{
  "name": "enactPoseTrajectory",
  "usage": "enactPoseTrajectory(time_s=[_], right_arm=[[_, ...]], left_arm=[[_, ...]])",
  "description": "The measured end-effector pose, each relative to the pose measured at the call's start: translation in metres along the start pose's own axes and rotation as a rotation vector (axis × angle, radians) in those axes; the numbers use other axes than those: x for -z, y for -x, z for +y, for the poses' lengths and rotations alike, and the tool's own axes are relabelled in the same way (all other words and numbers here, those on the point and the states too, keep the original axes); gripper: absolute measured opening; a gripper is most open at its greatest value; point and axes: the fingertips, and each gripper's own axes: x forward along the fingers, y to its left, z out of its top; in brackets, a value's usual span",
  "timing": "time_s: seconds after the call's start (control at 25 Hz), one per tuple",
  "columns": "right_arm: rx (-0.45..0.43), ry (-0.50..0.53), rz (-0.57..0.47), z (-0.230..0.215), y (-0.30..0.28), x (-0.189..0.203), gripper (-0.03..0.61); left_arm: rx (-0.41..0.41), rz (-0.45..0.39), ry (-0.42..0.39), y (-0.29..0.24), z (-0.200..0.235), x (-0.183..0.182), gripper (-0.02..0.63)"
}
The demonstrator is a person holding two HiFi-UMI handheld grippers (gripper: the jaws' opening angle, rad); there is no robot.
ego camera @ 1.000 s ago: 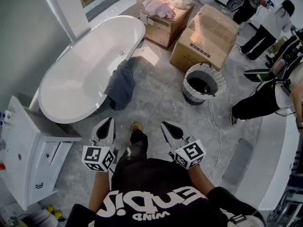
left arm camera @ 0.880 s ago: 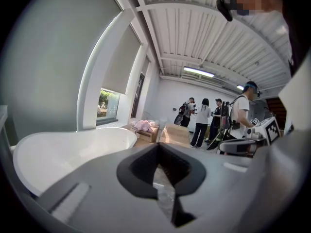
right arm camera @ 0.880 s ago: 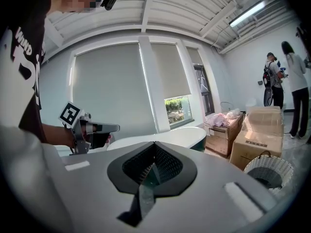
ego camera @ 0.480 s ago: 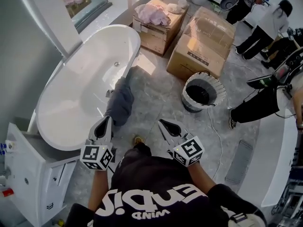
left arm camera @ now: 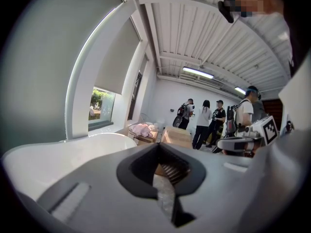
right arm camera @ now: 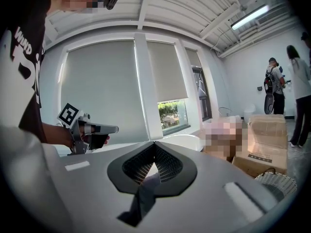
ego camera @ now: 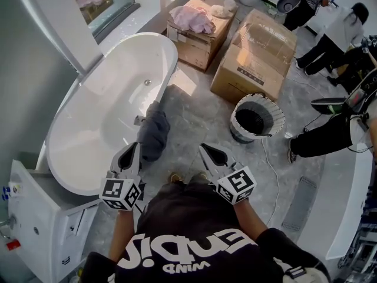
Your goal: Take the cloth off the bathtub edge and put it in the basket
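Observation:
A dark grey cloth (ego camera: 154, 131) hangs over the near edge of the white bathtub (ego camera: 100, 117), trailing down toward the floor. The round basket (ego camera: 256, 118) with a white pleated rim stands on the floor to the right. My left gripper (ego camera: 135, 148) is held just in front of the cloth's lower end, apart from it, jaws shut and empty. My right gripper (ego camera: 204, 151) is level with it, between cloth and basket, also shut and empty. In the left gripper view the jaws (left arm camera: 158, 148) meet with nothing in them; the same holds in the right gripper view (right arm camera: 154, 147).
Two cardboard boxes (ego camera: 259, 46) stand behind the basket, one with pink cloth (ego camera: 191, 17) on top. A white cabinet (ego camera: 35, 217) sits at the near left. People (ego camera: 330, 131) stand and crouch at the right. A floor grate (ego camera: 300, 202) lies near the right.
The view has shifted closer to the bathtub, and the cloth now lies just ahead of the left gripper. Both grippers stay shut and level in front of the body.

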Motion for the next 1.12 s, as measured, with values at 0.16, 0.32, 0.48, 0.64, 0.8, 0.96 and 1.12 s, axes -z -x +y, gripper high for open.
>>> enactPoseTrajectory(time_s=[0.16,0.32,0.48,0.64,0.8,0.96,1.12], right_arm=[[-0.009,0.001,-0.003,-0.003,-0.009,-0.002,0.009],[-0.022,-0.002,0.009,-0.008,-0.020,-0.002,0.009],[-0.044,0.002,0.026,-0.018,-0.035,-0.005,0.009],[-0.085,0.004,0.041,-0.023,-0.052,-0.007,0.009],[-0.161,0.006,0.066,-0.027,-0.070,-0.008,0.009],[-0.262,0.019,0.092,-0.031,-0.096,-0.010,0.009],[-0.353,0.031,0.116,-0.025,-0.122,-0.011,0.009]], left_arm=[[-0.001,0.006,-0.007,-0.006,0.004,0.001,-0.005],[-0.020,0.011,0.003,-0.012,0.010,0.002,-0.005],[-0.028,0.023,0.007,-0.022,0.013,-0.002,-0.005],[-0.047,0.026,0.005,-0.030,0.018,-0.007,-0.005],[-0.094,0.018,0.015,-0.038,0.019,-0.012,-0.005],[-0.148,0.006,0.019,-0.046,0.017,-0.018,-0.005],[-0.207,-0.010,0.026,-0.051,0.026,-0.024,-0.005]])
